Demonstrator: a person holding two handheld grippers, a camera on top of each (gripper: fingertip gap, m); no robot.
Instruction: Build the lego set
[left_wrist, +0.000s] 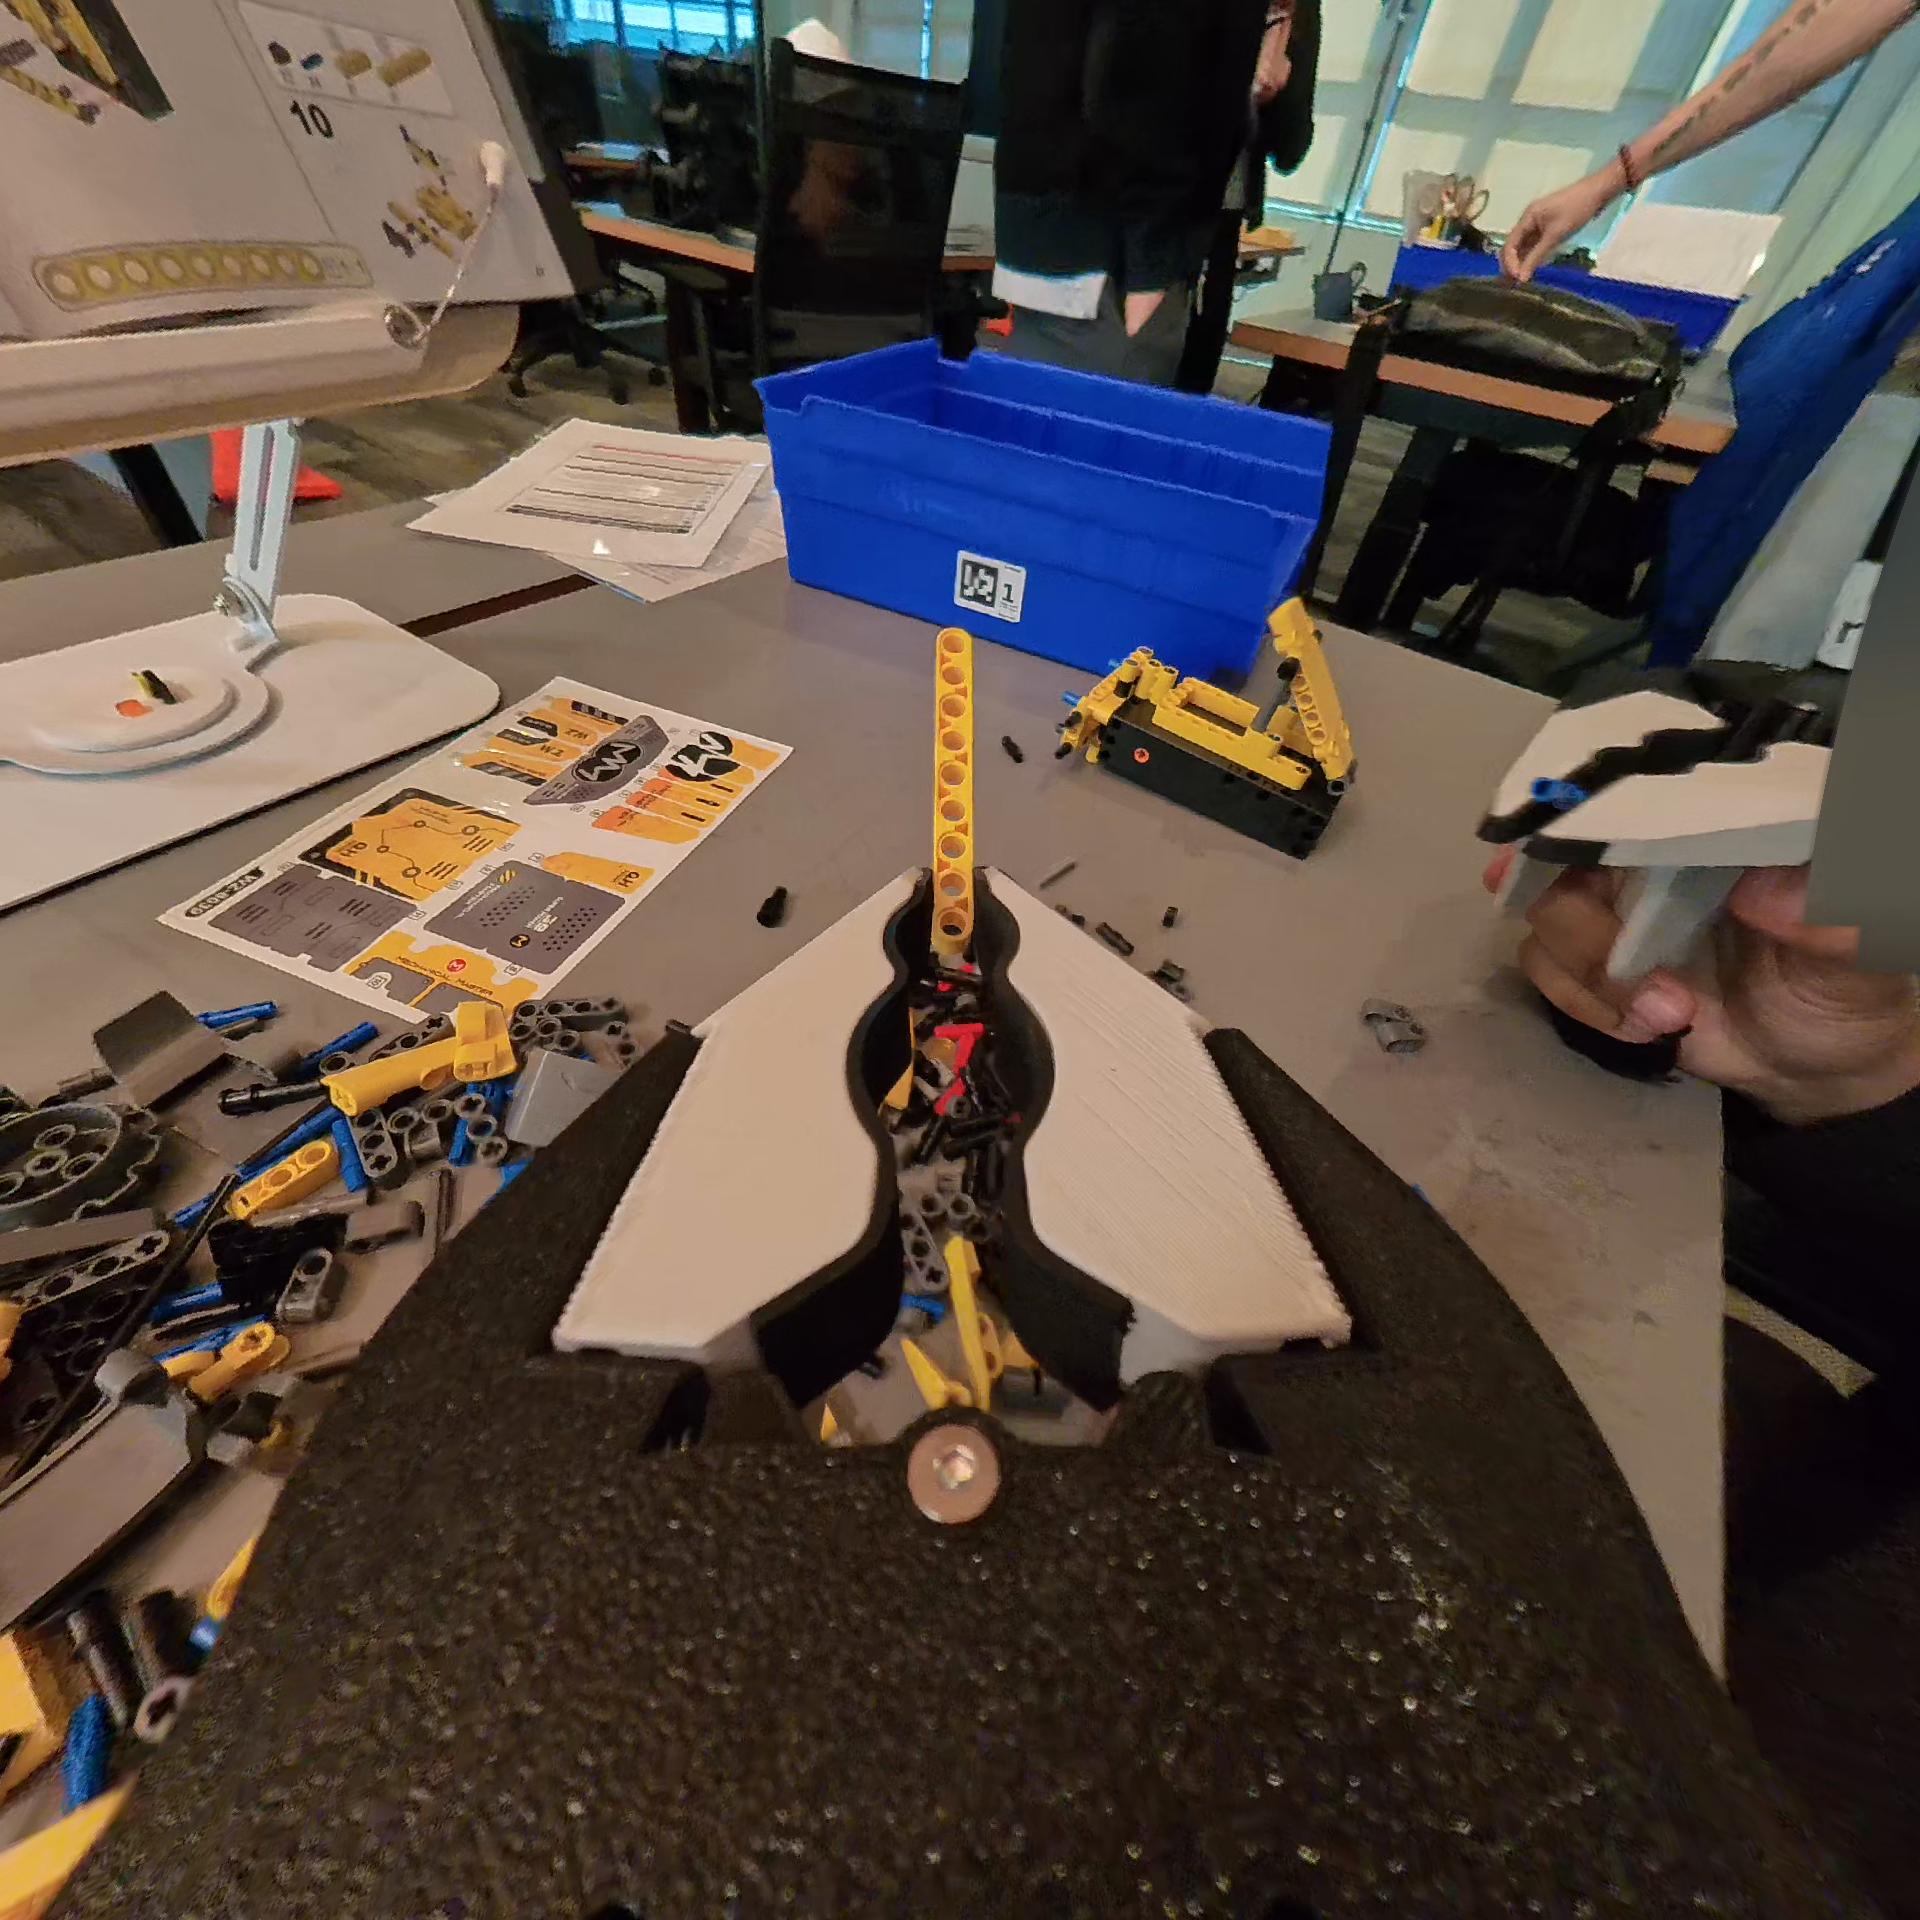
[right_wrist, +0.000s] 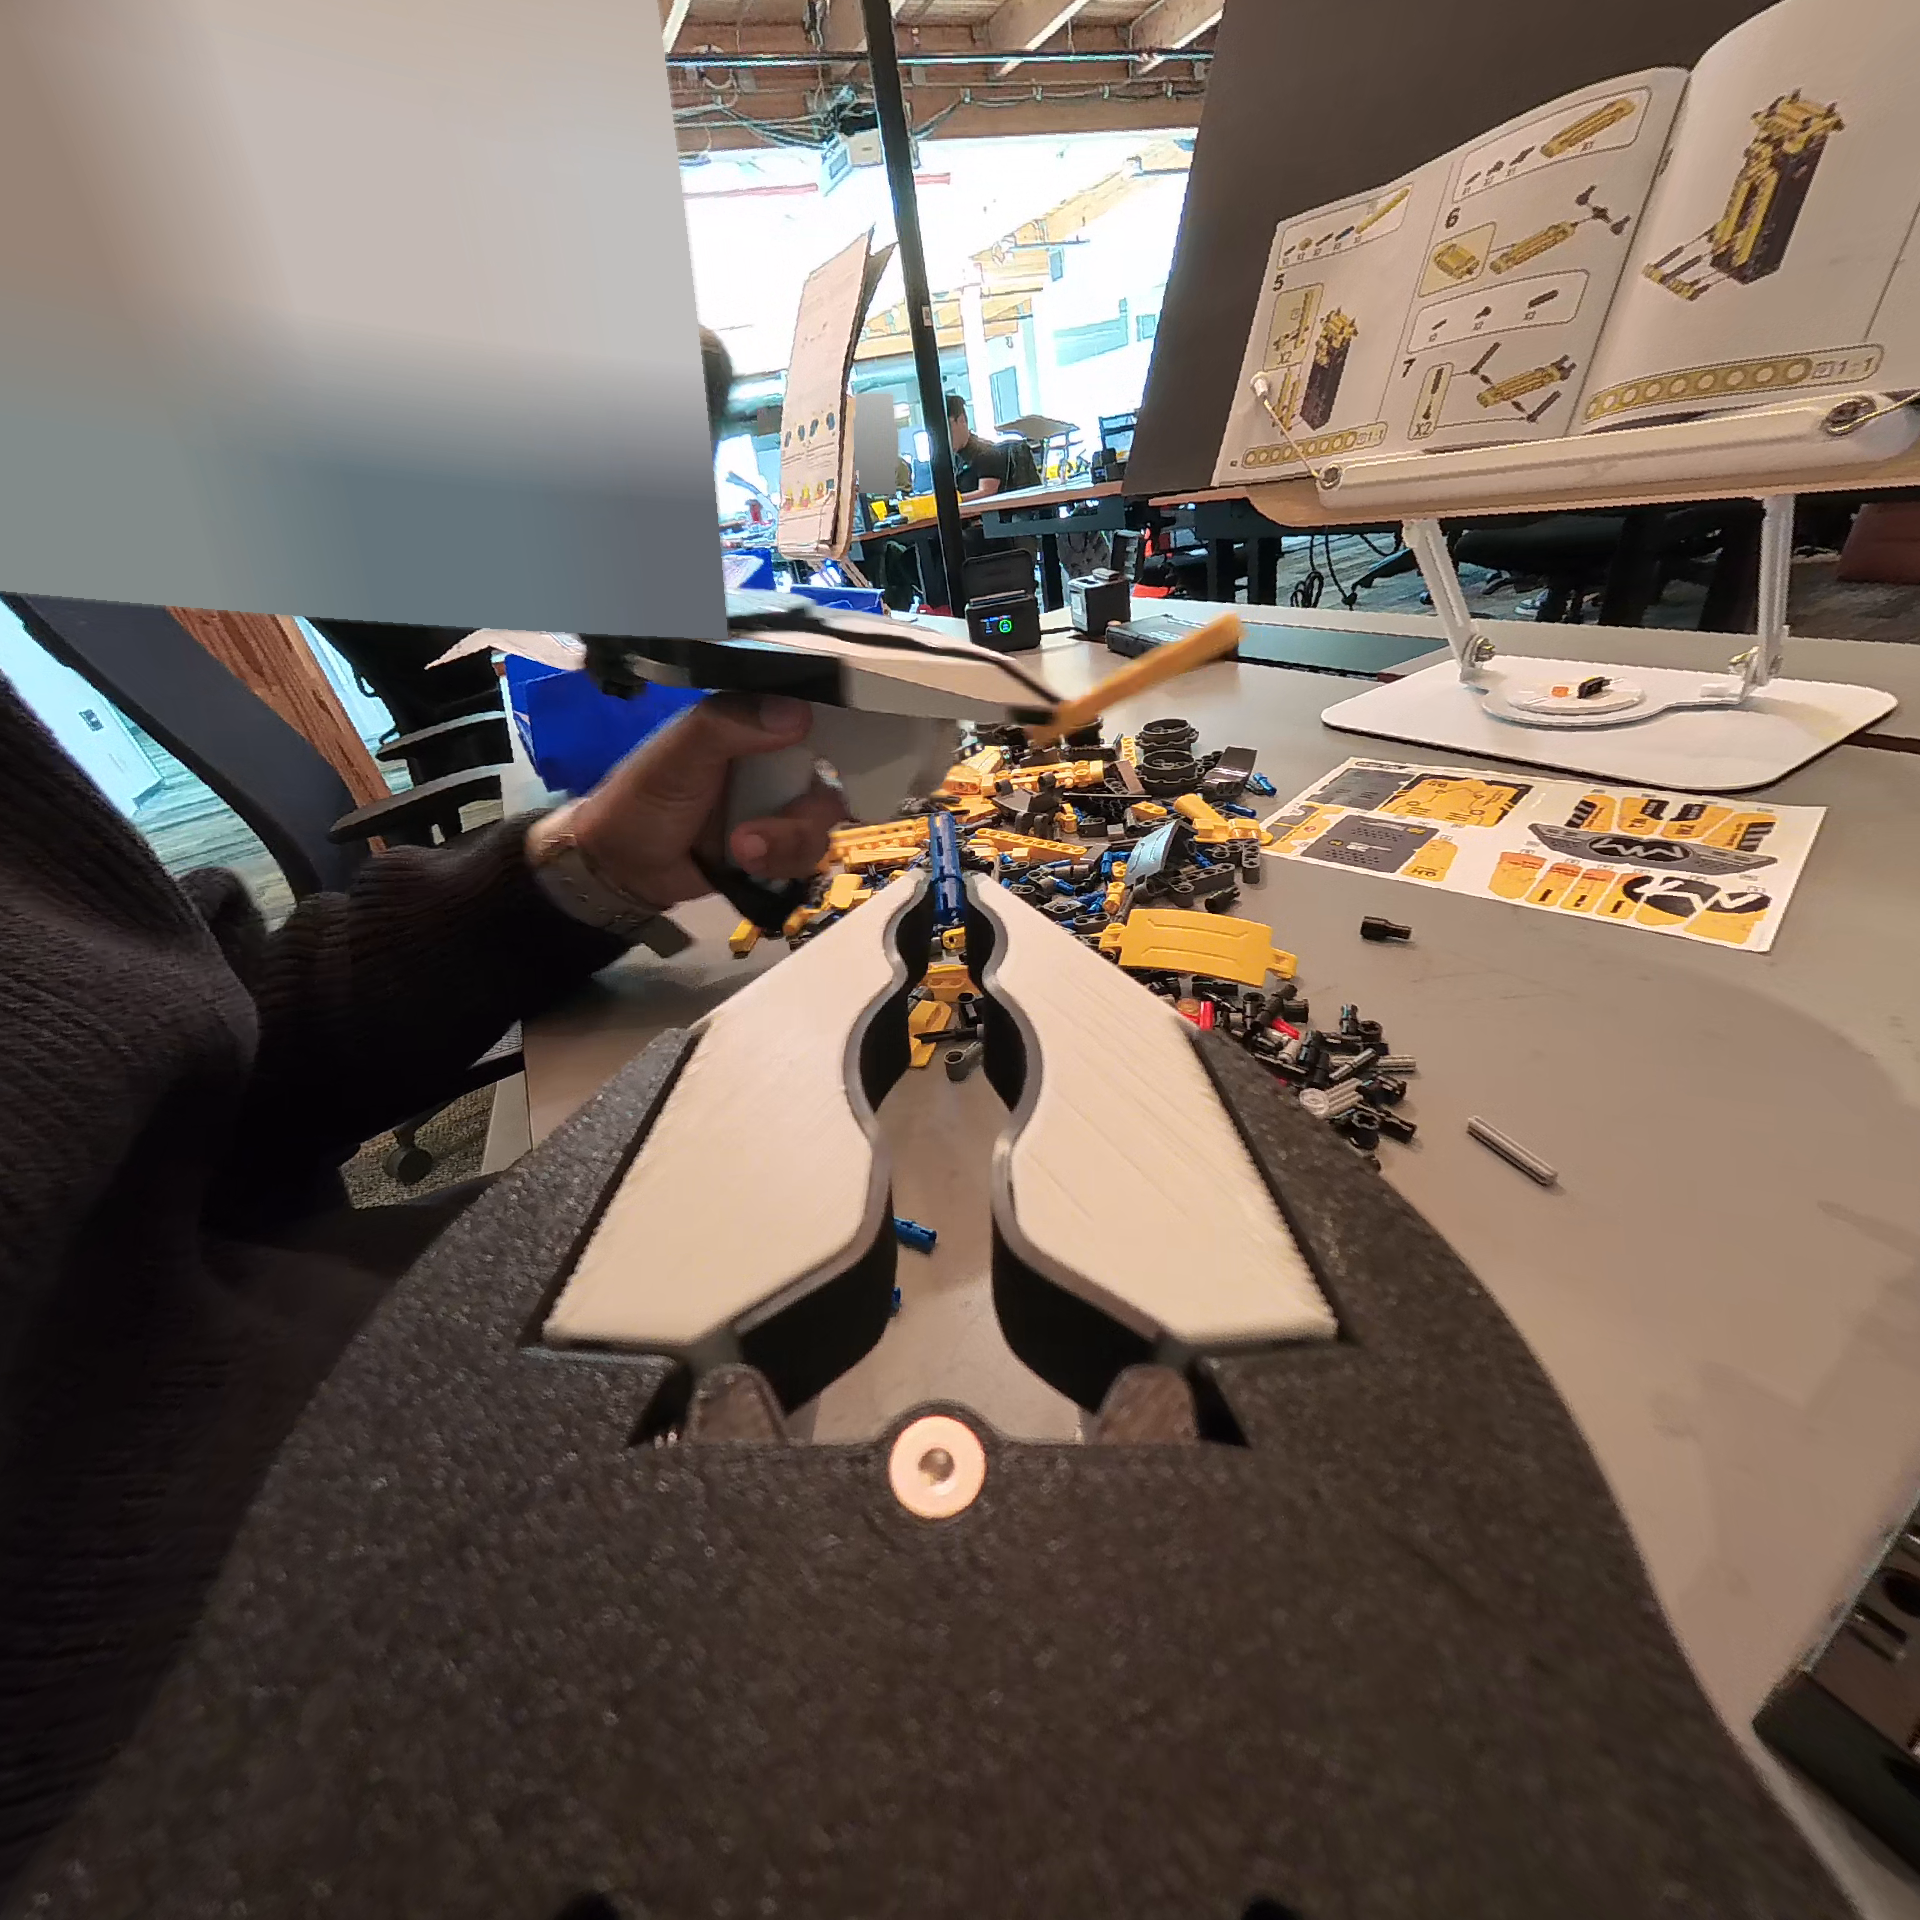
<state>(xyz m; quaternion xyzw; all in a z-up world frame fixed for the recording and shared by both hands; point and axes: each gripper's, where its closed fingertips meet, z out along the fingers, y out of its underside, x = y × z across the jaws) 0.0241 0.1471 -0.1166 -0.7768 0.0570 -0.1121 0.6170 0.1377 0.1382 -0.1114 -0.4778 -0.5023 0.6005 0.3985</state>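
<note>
My left gripper (left_wrist: 951, 894) is shut on a long yellow beam with holes (left_wrist: 953, 769), which sticks out forward above the grey table (left_wrist: 831, 707). The same beam (right_wrist: 1153, 665) and left gripper (right_wrist: 1039, 712) show in the right wrist view, held by a hand. My right gripper (right_wrist: 943, 899) is shut on a small blue pin (right_wrist: 943, 878) over the pile of loose black, yellow and blue parts (right_wrist: 1091, 831). In the left wrist view the right gripper (left_wrist: 1527, 805) is at the right edge with the blue pin (left_wrist: 1555, 792) at its tip. A yellow and black partial build (left_wrist: 1216, 743) stands ahead.
A blue bin (left_wrist: 1039, 488) stands behind the build. A sticker sheet (left_wrist: 478, 842) lies left of centre. An open instruction booklet on a white stand (right_wrist: 1600, 707) is at the far side. Loose parts (left_wrist: 260, 1164) cover the table's left. People stand in the background.
</note>
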